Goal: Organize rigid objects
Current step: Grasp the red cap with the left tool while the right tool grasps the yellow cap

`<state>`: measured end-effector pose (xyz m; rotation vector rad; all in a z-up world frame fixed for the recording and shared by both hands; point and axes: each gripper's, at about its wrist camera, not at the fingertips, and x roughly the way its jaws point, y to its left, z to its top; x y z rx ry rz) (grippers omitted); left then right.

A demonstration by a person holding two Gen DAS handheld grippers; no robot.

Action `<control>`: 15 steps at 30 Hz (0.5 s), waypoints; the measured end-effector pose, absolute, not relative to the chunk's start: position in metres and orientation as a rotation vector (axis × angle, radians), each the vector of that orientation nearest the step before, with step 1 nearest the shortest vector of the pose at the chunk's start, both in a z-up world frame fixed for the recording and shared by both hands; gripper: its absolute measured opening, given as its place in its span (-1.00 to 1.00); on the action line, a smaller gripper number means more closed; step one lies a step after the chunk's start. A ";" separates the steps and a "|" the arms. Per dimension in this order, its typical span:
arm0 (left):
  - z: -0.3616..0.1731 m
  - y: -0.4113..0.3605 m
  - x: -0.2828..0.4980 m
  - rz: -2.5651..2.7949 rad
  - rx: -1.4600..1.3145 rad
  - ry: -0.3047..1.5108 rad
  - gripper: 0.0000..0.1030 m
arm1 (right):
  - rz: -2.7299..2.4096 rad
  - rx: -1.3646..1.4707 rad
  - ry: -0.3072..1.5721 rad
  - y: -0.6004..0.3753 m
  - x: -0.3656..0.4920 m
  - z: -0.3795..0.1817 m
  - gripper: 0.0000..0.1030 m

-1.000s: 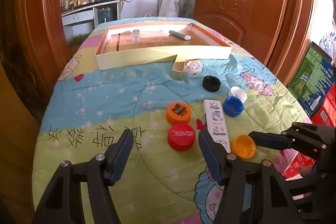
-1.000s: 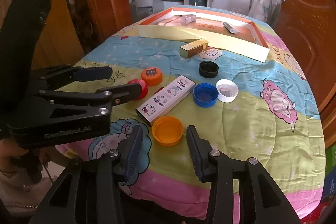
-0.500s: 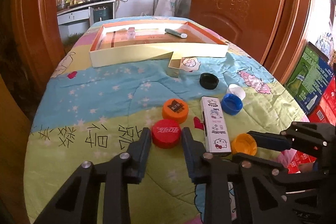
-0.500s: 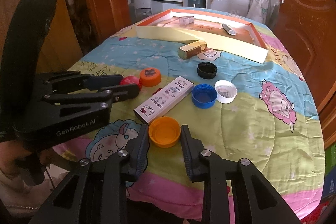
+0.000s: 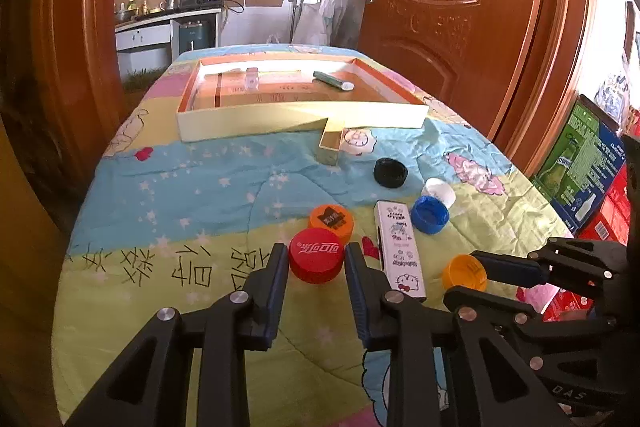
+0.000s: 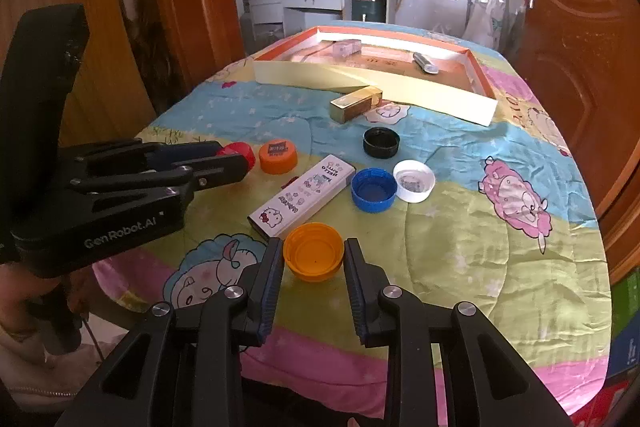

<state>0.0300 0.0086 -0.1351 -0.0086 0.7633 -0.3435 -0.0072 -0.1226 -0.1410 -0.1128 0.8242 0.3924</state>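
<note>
My left gripper (image 5: pixel 316 255) is shut on a red Coca-Cola bottle cap (image 5: pixel 316 259) that rests on the tablecloth. My right gripper (image 6: pixel 313 251) is shut on an upturned orange cap (image 6: pixel 313 251), also on the cloth. Between them lies a white Hello Kitty case (image 5: pixel 399 253). An orange cap with a black label (image 5: pixel 331 221), a blue cap (image 5: pixel 431 213), a white cap (image 5: pixel 439 191) and a black cap (image 5: pixel 390 173) lie further out. A shallow orange-rimmed box tray (image 5: pixel 304 123) at the table's far end holds a small clear box (image 5: pixel 252 81) and a pen-like stick (image 5: pixel 333 80).
A gold rectangular box (image 5: pixel 332 147) lies against the tray's front wall. Wooden doors stand left and right of the table. Green and red crates (image 5: pixel 580 163) sit on the floor at the right. A kitchen counter is far behind.
Both grippers moved forward and closed: the left around the red cap, the right around the upturned orange cap. The other objects have not moved.
</note>
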 end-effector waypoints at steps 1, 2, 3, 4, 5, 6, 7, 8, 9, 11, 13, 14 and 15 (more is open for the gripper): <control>-0.133 0.009 0.030 -0.344 -0.009 0.759 -0.43 | 0.391 -0.112 0.822 -0.123 -0.007 -0.140 -0.40; -0.131 0.010 0.029 -0.344 -0.010 0.754 -0.42 | 0.389 -0.112 0.820 -0.123 -0.007 -0.140 -0.40; -0.130 0.010 0.029 -0.343 -0.010 0.751 -0.42 | 0.387 -0.111 0.818 -0.124 -0.007 -0.139 -0.40; -0.128 0.011 0.029 -0.341 -0.010 0.746 -0.42 | 0.385 -0.109 0.816 -0.124 -0.006 -0.138 -0.40; -0.126 0.011 0.028 -0.339 -0.011 0.741 -0.43 | 0.382 -0.106 0.814 -0.125 -0.006 -0.137 -0.40; -0.124 0.012 0.028 -0.339 -0.013 0.736 -0.42 | 0.382 -0.103 0.811 -0.125 -0.006 -0.136 -0.40; -0.122 0.012 0.028 -0.338 -0.014 0.732 -0.42 | 0.382 -0.100 0.809 -0.126 -0.006 -0.135 -0.40; -0.120 0.013 0.028 -0.338 -0.015 0.728 -0.42 | 0.380 -0.098 0.805 -0.127 -0.005 -0.133 -0.40; -0.119 0.013 0.028 -0.338 -0.015 0.723 -0.42 | 0.379 -0.096 0.800 -0.128 -0.005 -0.131 -0.40; -0.115 0.013 0.028 -0.340 -0.015 0.715 -0.42 | 0.375 -0.093 0.790 -0.128 -0.003 -0.128 -0.40; -0.112 0.013 0.030 -0.342 -0.015 0.710 -0.42 | 0.375 -0.090 0.781 -0.130 -0.002 -0.124 -0.40; -0.111 0.013 0.030 -0.342 -0.015 0.707 -0.42 | 0.372 -0.088 0.774 -0.130 0.000 -0.122 -0.40; -0.109 0.012 0.031 -0.343 -0.014 0.704 -0.42 | 0.371 -0.085 0.769 -0.131 0.001 -0.120 -0.40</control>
